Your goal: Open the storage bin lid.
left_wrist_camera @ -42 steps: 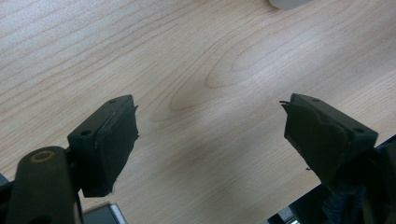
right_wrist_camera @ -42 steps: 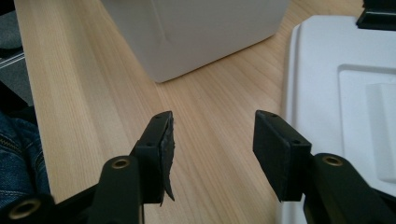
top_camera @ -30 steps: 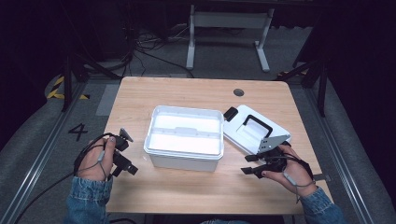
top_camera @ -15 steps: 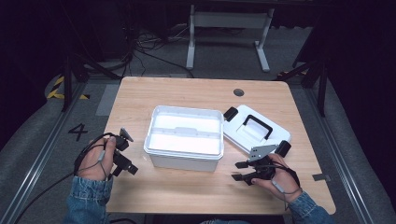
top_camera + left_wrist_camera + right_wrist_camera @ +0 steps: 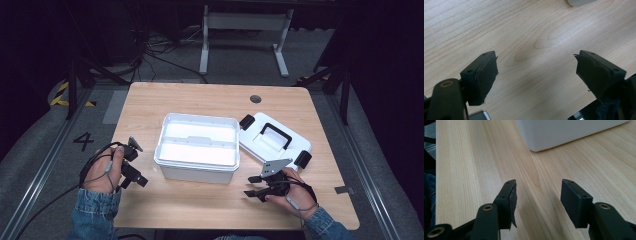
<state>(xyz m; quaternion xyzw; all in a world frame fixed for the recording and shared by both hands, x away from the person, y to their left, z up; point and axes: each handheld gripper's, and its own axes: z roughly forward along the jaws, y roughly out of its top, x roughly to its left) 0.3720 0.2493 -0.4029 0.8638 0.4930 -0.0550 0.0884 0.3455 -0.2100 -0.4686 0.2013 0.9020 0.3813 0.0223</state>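
On the light wooden table (image 5: 210, 210), at about eight o'clock from the middle, the person's left hand (image 5: 100, 172) holds the left black two-jaw gripper (image 5: 131, 170) low over the board. In the left gripper view its jaws are spread wide, with bare wood grain between them and nothing pinched.

In the centre of the table stands the open white rectangular plastic box (image 5: 197, 147). It has a low dividing ridge across its inside, which makes two compartments, one at the twelve o'clock side and one at the six o'clock side. Both compartments look bare and white inside.

At three o'clock from the box, just beside it and tilted a little, lies the white flat lid with a black handle and black corner clips (image 5: 274, 140). Whether it touches the box wall, I cannot tell.

At about five o'clock from the box, the right hand (image 5: 292, 195) holds the right black gripper (image 5: 256, 186) near the front edge of the table, just in front of the lid. In the right gripper view its jaws are parted and hold nothing; a corner of the white box (image 5: 564, 132) shows ahead at twelve o'clock.
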